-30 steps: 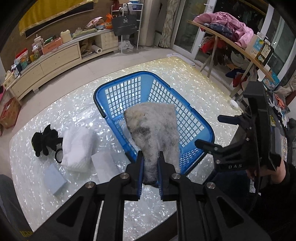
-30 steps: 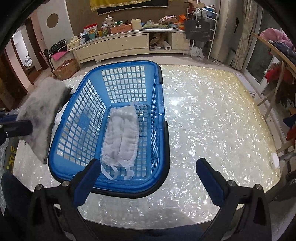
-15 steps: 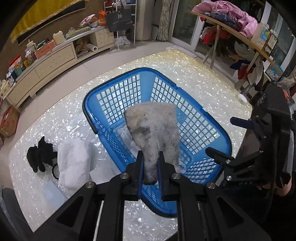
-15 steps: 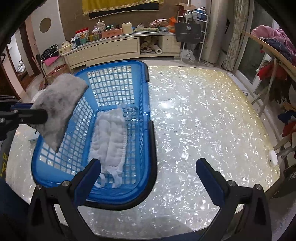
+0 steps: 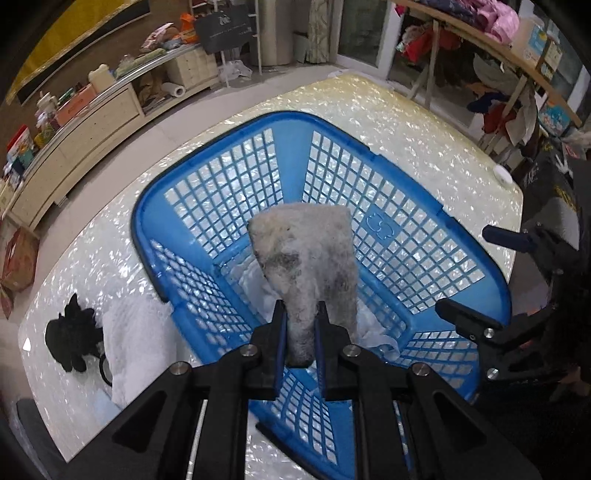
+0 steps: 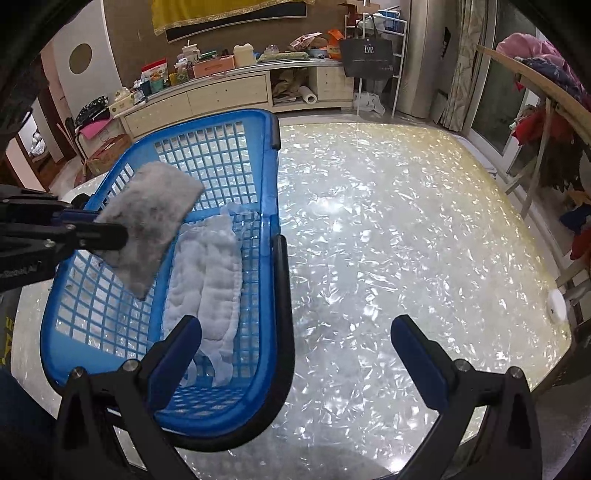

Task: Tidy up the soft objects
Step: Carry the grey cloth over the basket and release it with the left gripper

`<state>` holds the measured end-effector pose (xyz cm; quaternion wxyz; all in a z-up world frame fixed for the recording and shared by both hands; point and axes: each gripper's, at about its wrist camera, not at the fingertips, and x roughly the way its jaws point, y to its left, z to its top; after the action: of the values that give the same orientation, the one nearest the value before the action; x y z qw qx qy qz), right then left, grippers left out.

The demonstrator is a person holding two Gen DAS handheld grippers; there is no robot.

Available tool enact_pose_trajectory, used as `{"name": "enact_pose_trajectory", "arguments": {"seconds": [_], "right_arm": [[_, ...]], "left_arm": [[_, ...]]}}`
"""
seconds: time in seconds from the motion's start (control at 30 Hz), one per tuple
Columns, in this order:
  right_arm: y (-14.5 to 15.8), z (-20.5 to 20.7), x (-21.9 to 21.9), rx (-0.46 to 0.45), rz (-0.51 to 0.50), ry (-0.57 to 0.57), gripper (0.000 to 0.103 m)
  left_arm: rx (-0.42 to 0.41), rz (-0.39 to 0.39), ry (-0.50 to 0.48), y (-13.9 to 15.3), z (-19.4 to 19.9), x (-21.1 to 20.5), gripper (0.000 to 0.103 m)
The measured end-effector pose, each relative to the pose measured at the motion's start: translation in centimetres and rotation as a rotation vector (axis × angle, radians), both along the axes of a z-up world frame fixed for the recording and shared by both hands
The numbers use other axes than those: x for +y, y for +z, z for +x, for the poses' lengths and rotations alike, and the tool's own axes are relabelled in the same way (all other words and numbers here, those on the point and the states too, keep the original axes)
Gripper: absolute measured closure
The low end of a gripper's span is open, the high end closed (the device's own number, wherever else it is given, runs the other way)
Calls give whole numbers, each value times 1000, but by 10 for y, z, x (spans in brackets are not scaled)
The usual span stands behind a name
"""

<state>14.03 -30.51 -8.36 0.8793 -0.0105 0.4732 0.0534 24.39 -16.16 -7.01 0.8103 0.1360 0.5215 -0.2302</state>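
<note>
My left gripper [image 5: 300, 314] is shut on a grey fuzzy pad [image 5: 308, 258], which hangs over the inside of the blue mesh basket [image 5: 373, 151]. Seen from the right wrist, the grey fuzzy pad [image 6: 151, 221] is held above the blue mesh basket [image 6: 271, 177], near its left wall, by the left gripper [image 6: 110, 232]. A white quilted cloth [image 6: 210, 273] lies on the basket floor; the white quilted cloth [image 5: 258, 277] is partly hidden behind the pad. My right gripper [image 6: 295, 336] stands open and holds nothing, above the basket's near right corner.
On the pearly table [image 5: 424, 122], left of the basket, lie a white towel [image 5: 136, 339] and a black soft toy [image 5: 70, 339]. A small white disc [image 6: 557, 310] sits at the table's right edge. Cabinets [image 6: 221, 96] and a cluttered clothes rack [image 5: 491, 33] surround the table.
My left gripper has carried the grey pad from beside the basket's left wall to over its inside and lower down. The right gripper has stayed open and nearly still.
</note>
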Motion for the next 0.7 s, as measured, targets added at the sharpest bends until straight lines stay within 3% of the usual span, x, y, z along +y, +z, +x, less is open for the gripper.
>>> {"name": "enact_pose_trajectory", "arguments": {"seconds": [0.57, 0.67, 0.7], "right_arm": [[-3, 4, -1, 11, 41, -8, 0], [-5, 6, -3, 19, 57, -13, 0], [-5, 7, -3, 21, 60, -13, 0]], "left_arm": [[24, 119, -86, -35, 35, -26, 86], [25, 126, -89, -39, 39, -27, 81], [22, 128, -91, -41, 39, -29, 73]]}}
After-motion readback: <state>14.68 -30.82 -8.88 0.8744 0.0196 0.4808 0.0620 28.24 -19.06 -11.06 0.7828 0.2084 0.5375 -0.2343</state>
